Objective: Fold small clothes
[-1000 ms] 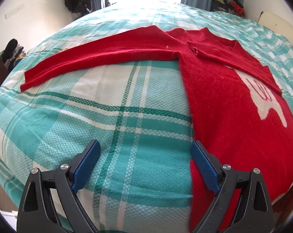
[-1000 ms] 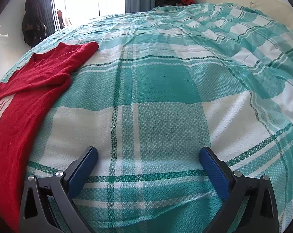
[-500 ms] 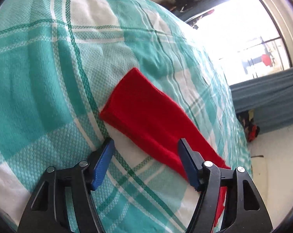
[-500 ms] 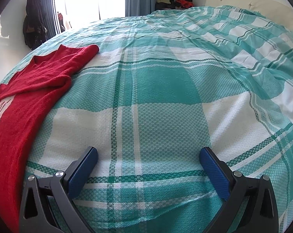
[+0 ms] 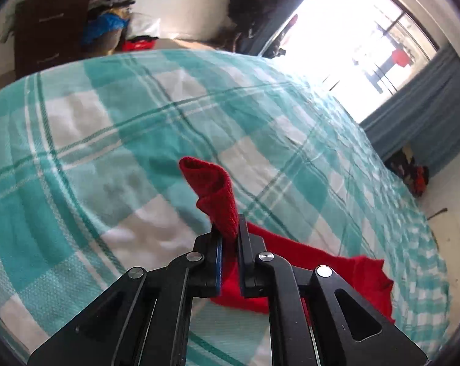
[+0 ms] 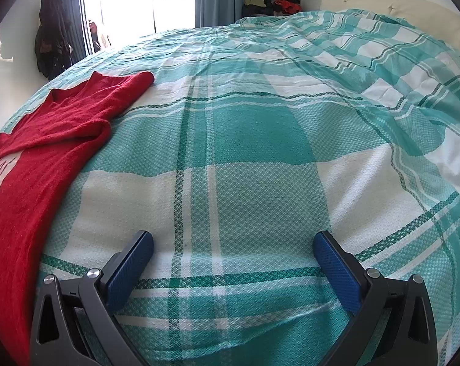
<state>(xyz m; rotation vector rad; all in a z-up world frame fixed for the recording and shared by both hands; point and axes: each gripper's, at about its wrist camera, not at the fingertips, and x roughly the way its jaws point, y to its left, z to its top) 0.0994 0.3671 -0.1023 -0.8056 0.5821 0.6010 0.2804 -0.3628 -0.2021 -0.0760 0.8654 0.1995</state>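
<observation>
A red sweater lies on a teal and white plaid bedspread. In the left wrist view my left gripper (image 5: 228, 228) is shut on the sweater's sleeve cuff (image 5: 213, 187), which sticks up past the fingertips and is lifted off the bed; the rest of the sleeve (image 5: 336, 277) trails down to the right. In the right wrist view the sweater's body (image 6: 25, 183) and folded-in right sleeve (image 6: 86, 106) lie at the left. My right gripper (image 6: 233, 253) is open and empty over bare bedspread, to the right of the sweater.
The plaid bedspread (image 6: 260, 122) covers the whole bed. A cream headboard (image 6: 397, 6) is at the far right. A dark dresser (image 5: 46, 24) with piled clothes stands beyond the bed's edge. A bright window (image 5: 352, 39) and blue curtains (image 5: 422, 122) are behind.
My left gripper has closed on the sleeve cuff and lifted it off the bed. My right gripper has stayed still and open.
</observation>
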